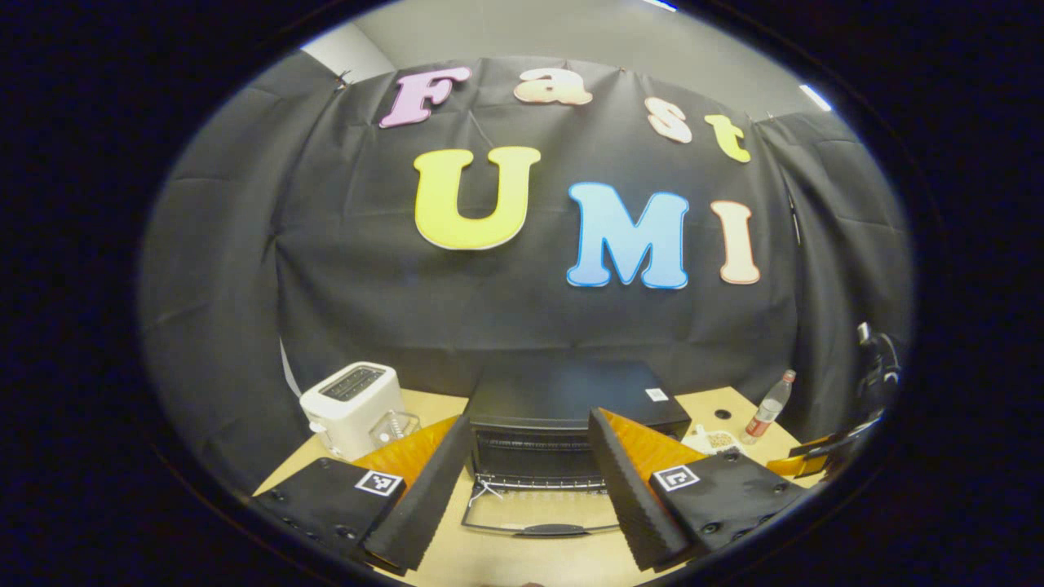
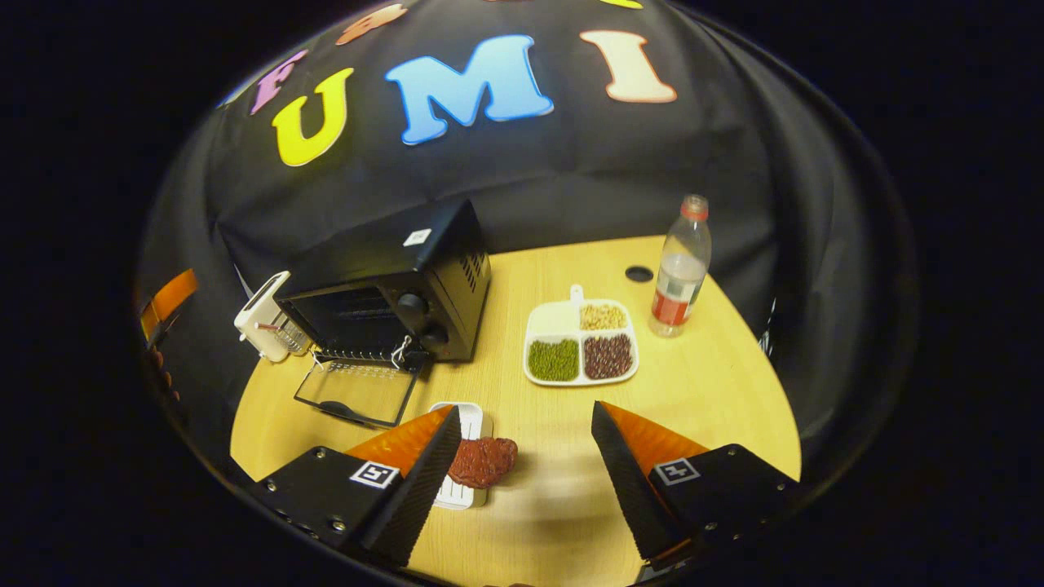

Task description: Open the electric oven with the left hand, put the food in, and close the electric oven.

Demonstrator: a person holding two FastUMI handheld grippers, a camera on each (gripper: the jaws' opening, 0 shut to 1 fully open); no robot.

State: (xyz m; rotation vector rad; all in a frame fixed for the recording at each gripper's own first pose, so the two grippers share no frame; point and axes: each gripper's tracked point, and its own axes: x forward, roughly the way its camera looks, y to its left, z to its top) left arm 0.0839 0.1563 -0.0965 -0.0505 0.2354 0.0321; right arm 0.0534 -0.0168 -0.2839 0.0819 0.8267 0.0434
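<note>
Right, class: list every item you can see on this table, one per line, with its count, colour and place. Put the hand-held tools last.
Oven: one, black, table's left side, door folded down open.
Toaster: one, white, left of the oven.
Tray: one, white, four sections, three holding beans, right of the oven.
Bottle: one, clear with red label, behind the tray.
Food: one red piece on a small white dish, table front.
Table: one, light wood.
Left tool: open, facing the oven.
Right tool: open, above the food.

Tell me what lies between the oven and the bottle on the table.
In the right gripper view, a white divided tray of beans lies between the oven and the bottle.
</note>
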